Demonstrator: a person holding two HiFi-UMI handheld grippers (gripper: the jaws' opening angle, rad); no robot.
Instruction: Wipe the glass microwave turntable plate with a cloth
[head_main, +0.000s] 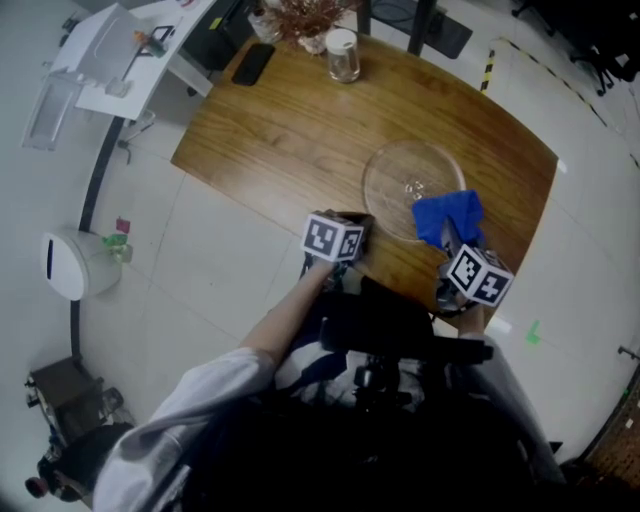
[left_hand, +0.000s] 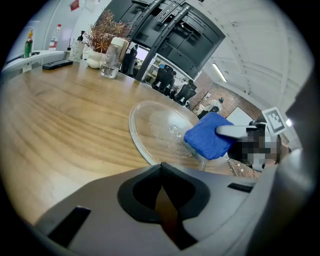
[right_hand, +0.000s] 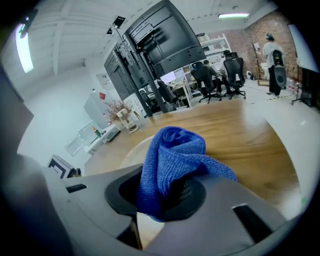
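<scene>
The clear glass turntable plate (head_main: 400, 172) lies flat on the wooden table (head_main: 270, 130), toward its near right side. My right gripper (head_main: 452, 240) is shut on a bunched blue cloth (head_main: 448, 214), which rests over the plate's near right rim. In the right gripper view the cloth (right_hand: 172, 157) fills the jaws and hides most of the plate (right_hand: 131, 150). My left gripper (head_main: 356, 222) hovers at the table's front edge, just left of the plate, shut and holding nothing. The left gripper view shows the plate (left_hand: 157, 127), the cloth (left_hand: 207, 136) and the left gripper (left_hand: 161, 169).
At the table's far edge stand a glass jar with a white lid (head_main: 342, 55), a vase of dried flowers (head_main: 305, 18) and a black phone (head_main: 254, 63). A white desk (head_main: 120, 50) and a white bin (head_main: 68, 262) stand on the floor to the left.
</scene>
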